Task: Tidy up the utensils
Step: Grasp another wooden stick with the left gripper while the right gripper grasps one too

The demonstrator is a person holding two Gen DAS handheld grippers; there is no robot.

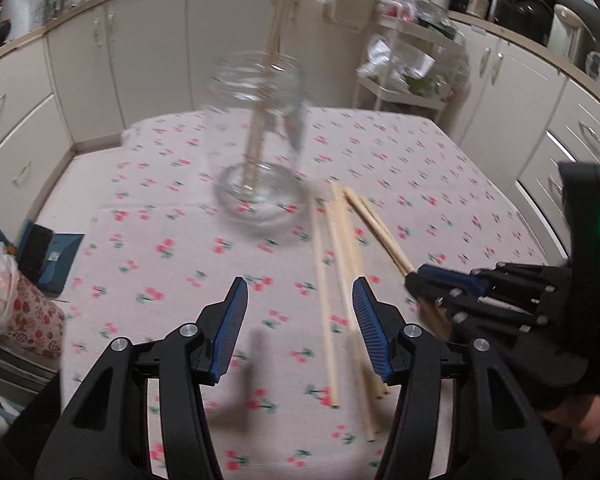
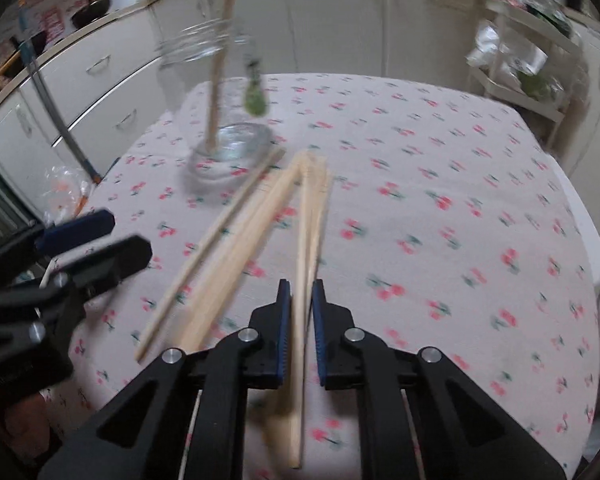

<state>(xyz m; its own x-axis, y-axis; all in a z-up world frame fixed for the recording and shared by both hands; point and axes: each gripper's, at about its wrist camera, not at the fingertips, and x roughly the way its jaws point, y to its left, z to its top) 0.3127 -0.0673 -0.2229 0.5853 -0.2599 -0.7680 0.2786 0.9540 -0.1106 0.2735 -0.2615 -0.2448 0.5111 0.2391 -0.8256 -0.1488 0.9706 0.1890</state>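
A clear glass jar (image 1: 260, 140) stands on the cherry-print tablecloth (image 1: 160, 248) with a few wooden chopsticks (image 1: 262, 112) upright in it. Several loose chopsticks (image 1: 328, 280) lie on the cloth in front of the jar (image 2: 228, 148). My right gripper (image 2: 300, 312) is shut on two chopsticks (image 2: 302, 240), near their close ends, and their far tips fan toward the jar. In the left wrist view the right gripper (image 1: 418, 278) holds them low at the right. My left gripper (image 1: 300, 308) hovers open over the cloth, with loose chopsticks beneath its right finger (image 1: 366, 312); it shows at the left (image 2: 108, 240) in the right wrist view.
White kitchen cabinets (image 1: 140, 60) ring the table. A white wire cart (image 1: 404, 92) with bags stands beyond the far right corner. A blue box (image 1: 54, 256) and a plastic bag (image 1: 0, 280) sit past the table's left edge.
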